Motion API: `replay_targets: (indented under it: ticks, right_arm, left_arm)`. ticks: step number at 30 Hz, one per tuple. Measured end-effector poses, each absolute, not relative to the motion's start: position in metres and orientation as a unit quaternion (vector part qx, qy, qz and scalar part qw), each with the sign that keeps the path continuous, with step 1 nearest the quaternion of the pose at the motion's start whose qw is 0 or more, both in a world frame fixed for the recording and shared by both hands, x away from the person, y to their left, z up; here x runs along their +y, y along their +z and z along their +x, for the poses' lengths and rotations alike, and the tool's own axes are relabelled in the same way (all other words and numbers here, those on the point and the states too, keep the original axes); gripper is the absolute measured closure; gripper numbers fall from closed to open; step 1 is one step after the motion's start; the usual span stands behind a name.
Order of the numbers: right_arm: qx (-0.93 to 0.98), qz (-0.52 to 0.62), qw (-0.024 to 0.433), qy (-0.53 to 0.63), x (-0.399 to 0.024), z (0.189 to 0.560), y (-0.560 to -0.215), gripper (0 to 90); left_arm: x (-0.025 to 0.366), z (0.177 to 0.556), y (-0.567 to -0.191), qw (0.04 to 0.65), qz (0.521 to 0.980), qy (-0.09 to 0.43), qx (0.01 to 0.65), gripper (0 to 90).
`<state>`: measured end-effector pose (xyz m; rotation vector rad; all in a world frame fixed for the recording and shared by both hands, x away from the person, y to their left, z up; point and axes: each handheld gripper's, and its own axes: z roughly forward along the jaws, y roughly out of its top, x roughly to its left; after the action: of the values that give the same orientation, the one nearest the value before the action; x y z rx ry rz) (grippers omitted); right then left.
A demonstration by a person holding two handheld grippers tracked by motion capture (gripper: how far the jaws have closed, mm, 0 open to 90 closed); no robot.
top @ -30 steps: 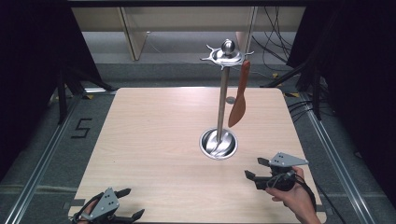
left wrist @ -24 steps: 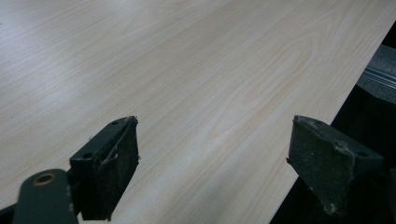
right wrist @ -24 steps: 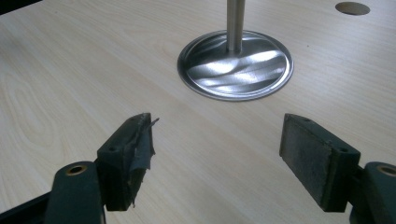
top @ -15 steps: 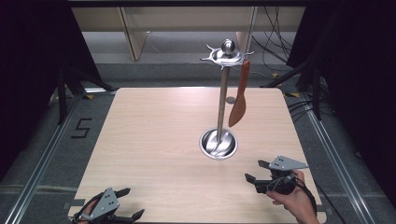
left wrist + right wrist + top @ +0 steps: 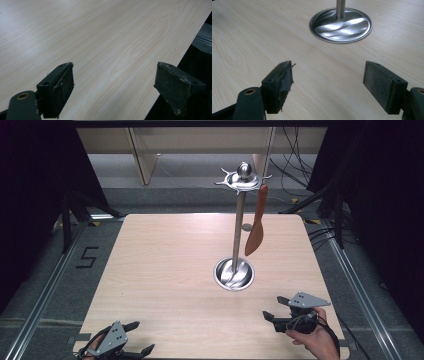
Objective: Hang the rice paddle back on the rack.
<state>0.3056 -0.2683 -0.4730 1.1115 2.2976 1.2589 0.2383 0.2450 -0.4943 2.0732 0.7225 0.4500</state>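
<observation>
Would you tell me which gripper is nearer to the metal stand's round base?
The right. The right gripper is a short way in front of the stand's base, jaws open toward it; the left gripper sits at the table's near left corner.

claws [image 5: 280, 309]: blk jaws | grey tri plate | blk wrist strap

The table [image 5: 165, 270] is pale wood with fine grain and a soft matt sheen. At centre frame the stand [image 5: 238, 232] is polished metal, its round base mirror-glossy. The hanging spatula [image 5: 256, 227] looks like smooth reddish-brown wood. Gripper pads [image 5: 383, 83] are matt, rough black.
</observation>
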Motion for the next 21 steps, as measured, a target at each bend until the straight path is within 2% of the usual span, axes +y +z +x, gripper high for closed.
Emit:
replay_targets:
  ticks: [3,4,7,11,17,19,21]
  right_arm:
    - [0.799,0.387,0.152,0.435,-0.269,0.303,-0.475,24.5]
    - [0.800,0.379,0.157,0.438,-0.271,0.304,-0.476,24.5]
    - [0.795,0.397,0.144,0.435,-0.270,0.298,-0.477,24.5]
    - [0.798,0.383,0.152,0.440,-0.272,0.299,-0.479,24.5]
    - [0.799,0.392,0.145,0.431,-0.272,0.294,-0.482,24.5]
    - [0.804,0.386,0.156,0.425,-0.272,0.293,-0.483,24.5]
    - [0.804,0.384,0.158,0.425,-0.272,0.291,-0.484,24.5]
  left_arm:
    - [0.243,0.236,-0.495,0.438,0.827,0.171,0.308,15.2]
    - [0.245,0.238,-0.494,0.435,0.833,0.182,0.289,15.2]
    - [0.243,0.236,-0.496,0.441,0.825,0.175,0.307,15.3]
    - [0.244,0.239,-0.496,0.439,0.830,0.186,0.289,15.2]
    - [0.244,0.237,-0.495,0.437,0.829,0.176,0.301,15.2]
    - [0.244,0.239,-0.496,0.439,0.830,0.186,0.289,15.2]
    - [0.243,0.237,-0.496,0.437,0.829,0.174,0.304,15.2]
